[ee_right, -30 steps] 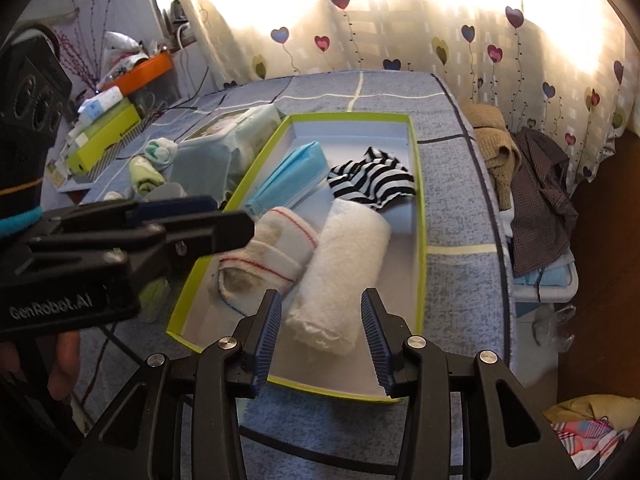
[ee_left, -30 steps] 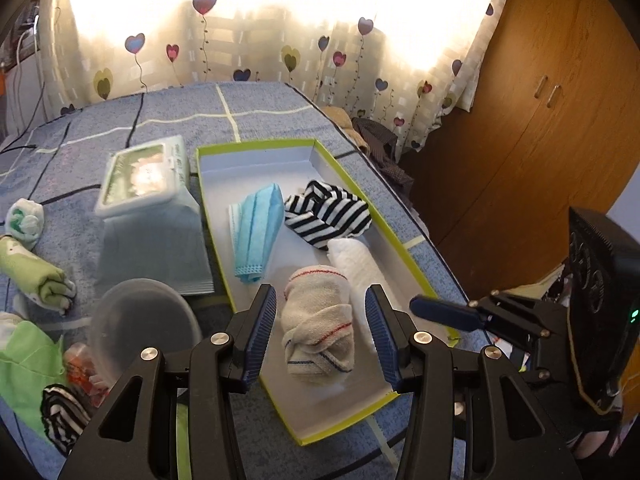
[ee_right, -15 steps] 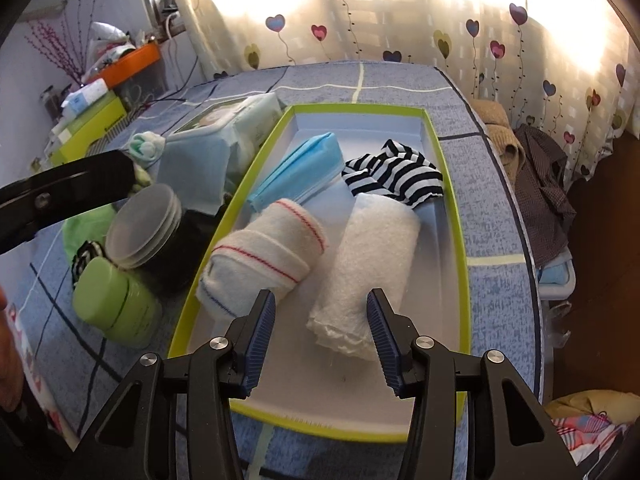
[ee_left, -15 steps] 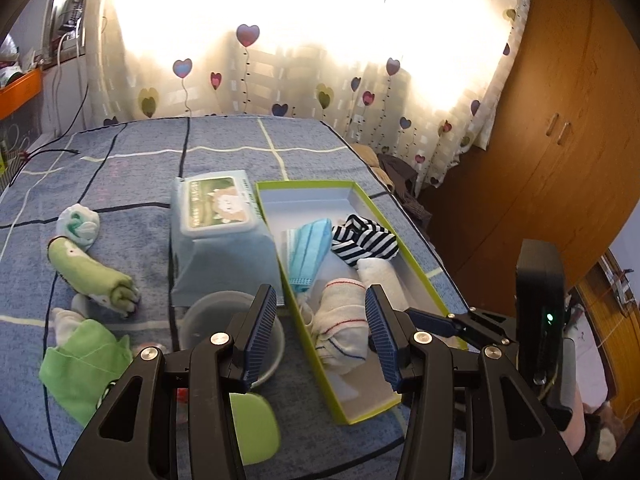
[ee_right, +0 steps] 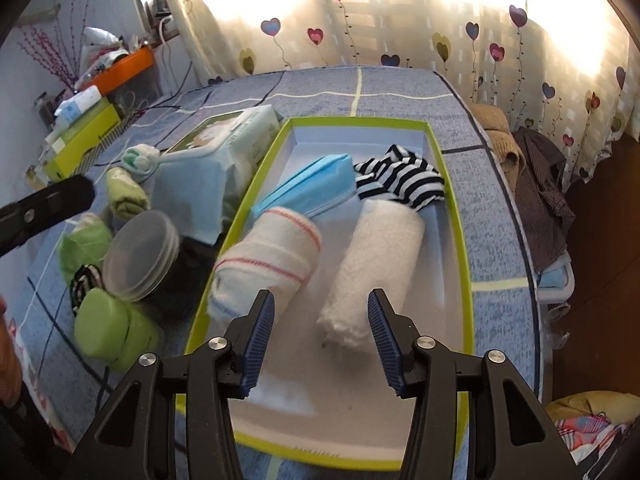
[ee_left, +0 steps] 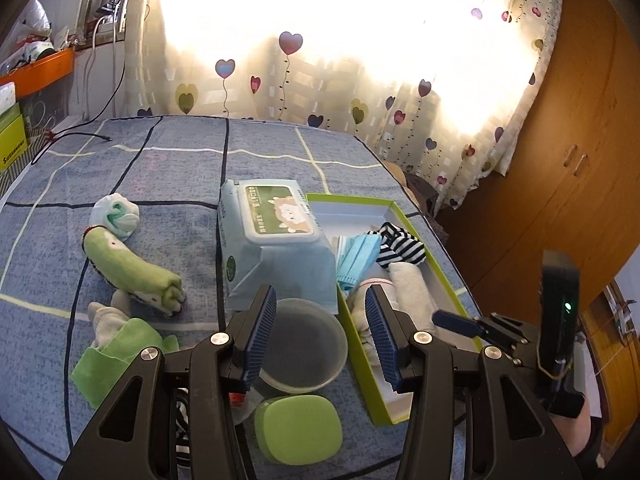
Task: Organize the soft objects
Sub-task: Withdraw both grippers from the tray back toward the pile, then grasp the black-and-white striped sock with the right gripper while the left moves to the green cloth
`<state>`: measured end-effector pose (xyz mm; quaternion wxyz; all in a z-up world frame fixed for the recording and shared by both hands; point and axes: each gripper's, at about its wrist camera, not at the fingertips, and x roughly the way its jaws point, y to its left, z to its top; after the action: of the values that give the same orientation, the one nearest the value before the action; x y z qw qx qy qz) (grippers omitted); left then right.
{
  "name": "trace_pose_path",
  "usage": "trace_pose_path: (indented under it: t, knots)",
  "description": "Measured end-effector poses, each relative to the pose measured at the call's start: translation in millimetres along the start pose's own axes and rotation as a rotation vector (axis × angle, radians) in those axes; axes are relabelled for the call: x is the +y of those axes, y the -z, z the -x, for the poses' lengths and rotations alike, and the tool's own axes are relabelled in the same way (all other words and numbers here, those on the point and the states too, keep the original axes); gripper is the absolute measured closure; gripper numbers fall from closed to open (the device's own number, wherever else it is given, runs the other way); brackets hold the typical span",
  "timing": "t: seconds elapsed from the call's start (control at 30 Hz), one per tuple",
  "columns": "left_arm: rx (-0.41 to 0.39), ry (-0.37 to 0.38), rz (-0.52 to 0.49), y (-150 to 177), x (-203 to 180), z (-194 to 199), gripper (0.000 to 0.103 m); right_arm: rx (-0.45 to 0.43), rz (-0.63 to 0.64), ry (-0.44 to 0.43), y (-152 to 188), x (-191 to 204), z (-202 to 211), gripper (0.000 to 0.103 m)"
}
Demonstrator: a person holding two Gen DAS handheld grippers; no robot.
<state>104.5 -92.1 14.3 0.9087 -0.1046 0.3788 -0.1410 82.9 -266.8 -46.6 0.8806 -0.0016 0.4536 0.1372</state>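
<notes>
A green-rimmed box (ee_right: 464, 240) on the blue bed holds a white towel roll (ee_right: 380, 264), a red-striped cloth roll (ee_right: 268, 264), a blue face mask (ee_right: 312, 192) and a black-and-white striped cloth (ee_right: 400, 184). My right gripper (ee_right: 320, 336) is open and empty above the box's near end. My left gripper (ee_left: 320, 336) is open and empty above a clear round lid (ee_left: 304, 344), left of the box (ee_left: 440, 276). A green rolled towel (ee_left: 132, 268), a pale green sock ball (ee_left: 116, 216) and a green cloth (ee_left: 116, 356) lie on the bed at the left.
A wet-wipes pack (ee_left: 276, 244) stands beside the box. A green soap-like container (ee_left: 300, 428) lies near the lid. Clothes (ee_right: 540, 192) hang off the bed's right side. A wooden wardrobe (ee_left: 560, 180) is at the right, shelves with clutter (ee_right: 100, 92) at the left.
My left gripper has pulled back and swung left, from over the striped cloth roll in the box to over the clear lid. My right gripper has shifted slightly over the box.
</notes>
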Motion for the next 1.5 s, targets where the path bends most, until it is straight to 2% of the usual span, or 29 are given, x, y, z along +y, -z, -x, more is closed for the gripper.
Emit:
trace_pose_path:
  t: [0.13, 0.3, 0.43, 0.8, 1.17, 1.5]
  knots:
    - [-0.007, -0.001, 0.008, 0.1, 5.2, 2.2, 0.055, -0.005, -0.001, -0.009, 5.7, 6.7, 8.7, 0.044]
    - [-0.012, -0.006, 0.012, 1.4, 9.4, 6.7, 0.055, 0.017, 0.028, -0.003, 0.3, 16.4, -10.0, 0.043]
    - [-0.028, -0.021, 0.025, 2.3, 17.5, 14.2, 0.055, 0.007, 0.028, 0.036, -15.6, 11.2, -22.6, 0.043]
    - [-0.056, -0.077, 0.084, 3.5, 51.9, 29.2, 0.055, -0.018, 0.036, 0.014, -61.4, -3.1, -43.5, 0.043]
    - [-0.075, -0.124, 0.133, 13.4, 88.8, 43.2, 0.055, -0.092, 0.039, -0.016, -49.6, 13.4, 2.6, 0.043]
    - [-0.064, -0.172, 0.145, 28.1, 101.4, 61.7, 0.055, -0.178, 0.095, -0.057, -34.6, 49.8, 53.7, 0.043]
